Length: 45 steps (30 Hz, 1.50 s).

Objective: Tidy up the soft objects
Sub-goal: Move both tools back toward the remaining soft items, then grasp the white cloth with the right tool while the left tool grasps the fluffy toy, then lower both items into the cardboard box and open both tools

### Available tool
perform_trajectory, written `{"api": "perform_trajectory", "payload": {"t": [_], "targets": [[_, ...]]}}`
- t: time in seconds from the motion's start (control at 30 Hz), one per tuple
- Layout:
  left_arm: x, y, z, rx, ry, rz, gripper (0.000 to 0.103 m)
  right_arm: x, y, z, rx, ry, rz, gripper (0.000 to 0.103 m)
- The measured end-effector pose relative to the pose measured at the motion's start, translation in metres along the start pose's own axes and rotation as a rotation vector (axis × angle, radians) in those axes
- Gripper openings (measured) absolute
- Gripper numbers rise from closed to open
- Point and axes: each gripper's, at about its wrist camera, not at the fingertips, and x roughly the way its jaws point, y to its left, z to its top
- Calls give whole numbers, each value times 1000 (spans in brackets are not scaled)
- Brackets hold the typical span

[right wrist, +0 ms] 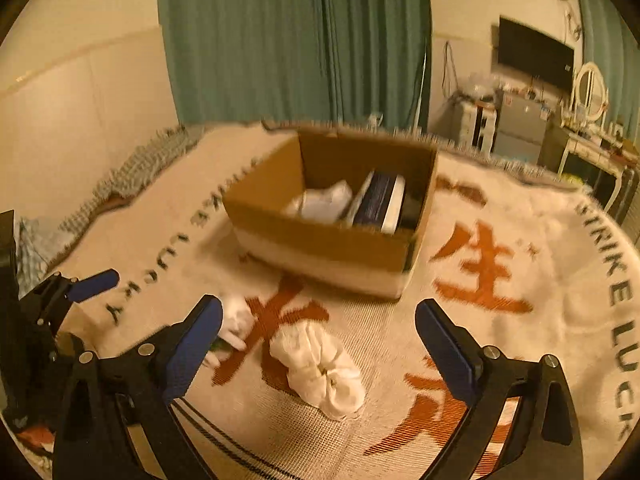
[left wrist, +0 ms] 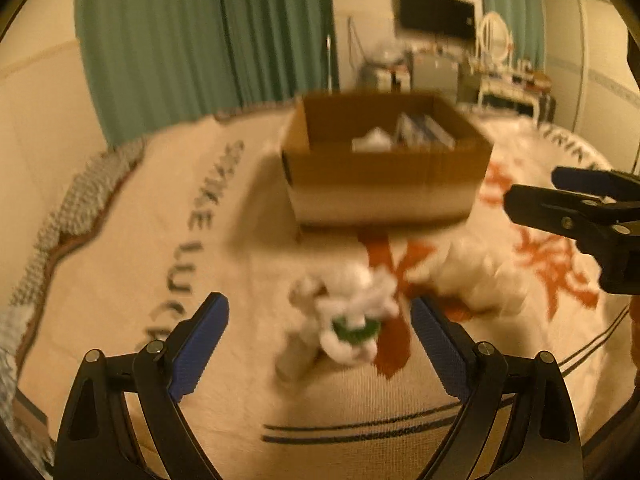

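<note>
Box (right wrist: pixel 328 240), two loose white bundles (right wrist: pixel 320 368)

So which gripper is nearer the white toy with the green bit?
Left. The left gripper is open with the white toy lying between its fingers; the right gripper is off to its side, over the rolled white cloth.

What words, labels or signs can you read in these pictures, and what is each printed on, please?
"STRIKE LUCK": dark letters curving along the cream woven blanket edge.
Large orange characters on that blanket: one looks like "生"; the others are blurred.
Dark book inside the brown cardboard box: unreadable.
</note>
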Motion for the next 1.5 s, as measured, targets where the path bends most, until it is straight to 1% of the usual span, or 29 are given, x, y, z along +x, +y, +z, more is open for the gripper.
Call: {"api": "perform_trajectory", "payload": {"t": [0.13, 0.27, 0.33, 0.37, 0.43, 0.47, 0.5, 0.53, 0.57, 0.6, 0.63, 0.77, 0.9, 1.07, 1.2, 1.3, 1.5], "targets": [[21, -2, -13, -12, 55, -44, 93, 38, -5, -17, 10, 82, 12, 91], [32, -3, -15, -16, 72, -37, 92, 61, -14, -32, 61, 137, 35, 87], [33, -4, -15, -27, 72, -51, 88, 70, -18, -40, 90, 167, 33, 84], [35, -3, -15, -30, 75, -55, 83, 74, -19, -43, 98, 183, 28, 81], [40, -3, -13, -32, 86, -53, 82, 80, -20, -47, 106, 204, 23, 67], [42, -2, -13, -35, 88, -58, 74, 81, -20, -48, 107, 207, 28, 65], [43, -1, -14, -38, 92, -65, 64, 81, -19, -48, 106, 205, 32, 58], [45, -1, -14, -40, 100, -68, 60, 80, -18, -48, 99, 201, 34, 47], [47, 0, -14, -40, 107, -74, 55, 79, -16, -48, 89, 194, 31, 41], [48, 1, -15, -41, 117, -85, 49, 77, -14, -48, 76, 185, 23, 32], [48, 1, -15, -40, 123, -88, 46, 75, -12, -48, 66, 178, 16, 29], [45, 4, -16, -47, 120, -104, 38, 66, -10, -50, 63, 156, 4, 24], [37, 7, -16, -40, 108, -116, 33, 57, -9, -49, 53, 132, -17, 21], [20, 7, -18, -20, 81, -125, 33, 39, -6, -48, 52, 104, -30, 21], [-3, 11, -20, -13, 46, -141, 33, 20, -1, -48, 63, 80, -28, 21], [-18, 14, -16, -14, 27, -160, 33, 6, 6, -47, 58, 63, -30, 21], [-50, 22, 5, -6, -52, -156, 33, -27, 22, -31, 15, 14, -30, 21]]}}
